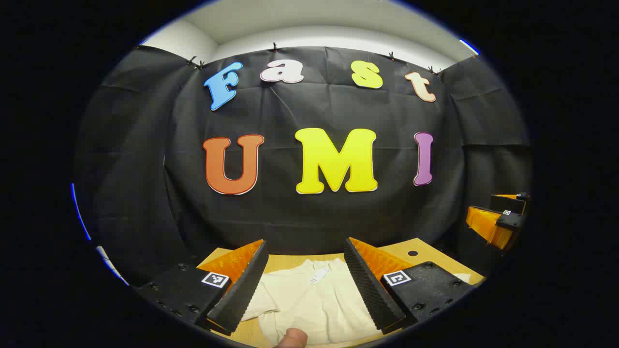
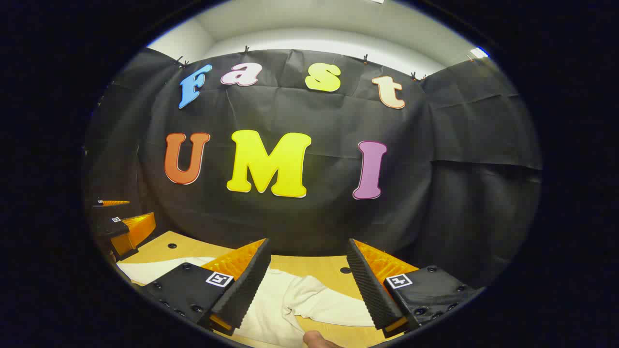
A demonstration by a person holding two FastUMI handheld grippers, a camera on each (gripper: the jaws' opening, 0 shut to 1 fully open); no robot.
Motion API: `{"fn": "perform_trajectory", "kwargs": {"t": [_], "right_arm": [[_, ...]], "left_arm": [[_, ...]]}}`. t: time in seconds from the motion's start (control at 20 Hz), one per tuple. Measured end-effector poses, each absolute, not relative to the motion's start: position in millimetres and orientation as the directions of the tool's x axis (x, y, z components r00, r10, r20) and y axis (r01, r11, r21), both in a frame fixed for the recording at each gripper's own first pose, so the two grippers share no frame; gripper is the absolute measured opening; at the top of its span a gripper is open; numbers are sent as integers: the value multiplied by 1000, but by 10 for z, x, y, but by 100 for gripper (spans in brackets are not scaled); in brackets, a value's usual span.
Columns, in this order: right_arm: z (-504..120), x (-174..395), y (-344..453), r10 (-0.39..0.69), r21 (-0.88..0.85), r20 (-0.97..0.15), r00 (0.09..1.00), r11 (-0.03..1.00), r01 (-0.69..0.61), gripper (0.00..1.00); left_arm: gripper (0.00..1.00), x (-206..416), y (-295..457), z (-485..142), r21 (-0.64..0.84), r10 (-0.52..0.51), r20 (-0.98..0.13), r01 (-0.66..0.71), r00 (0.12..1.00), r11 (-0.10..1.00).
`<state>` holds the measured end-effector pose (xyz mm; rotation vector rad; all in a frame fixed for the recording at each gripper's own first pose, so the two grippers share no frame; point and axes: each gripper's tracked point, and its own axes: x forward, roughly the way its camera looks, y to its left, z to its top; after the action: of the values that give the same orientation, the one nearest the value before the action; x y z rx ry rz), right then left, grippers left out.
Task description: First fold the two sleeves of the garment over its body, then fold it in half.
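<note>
Cream cotton, a T-shirt (image 1: 309,299) lies flat on the wooden table (image 1: 411,261), collar toward the far wall, one sleeve (image 2: 329,302) spread out sideways. My left claw (image 1: 304,285) hovers above it, jaws wide apart and empty; my right claw (image 2: 307,290) likewise.

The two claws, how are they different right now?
The left claw hangs over the middle of the cream garment, by its neck label; the right claw hangs over a rumpled sleeve at the garment's edge. Under the left claw lies mostly cloth; under the right claw, bare wooden table too. Both are open and grip nothing.
</note>
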<state>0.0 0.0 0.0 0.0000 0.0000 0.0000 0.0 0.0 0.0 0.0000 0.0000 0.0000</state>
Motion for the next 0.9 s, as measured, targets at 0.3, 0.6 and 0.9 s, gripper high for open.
{"fn": "perform_trajectory", "kwargs": {"t": [0.3,0.6,0.9], "right_arm": [[-63,97,-214,-56,23,-13,998,998,56,99],[-156,145,-179,-35,27,-32,999,999,36,98],[-156,142,-119,-4,15,-30,1000,1000,4,98]], "left_arm": [[100,89,-57,-48,5,-10,-14,10,1000,1000],[100,96,-32,-38,22,6,-12,-6,1000,1000],[100,74,-18,-56,22,27,-15,-26,1000,999]]}}
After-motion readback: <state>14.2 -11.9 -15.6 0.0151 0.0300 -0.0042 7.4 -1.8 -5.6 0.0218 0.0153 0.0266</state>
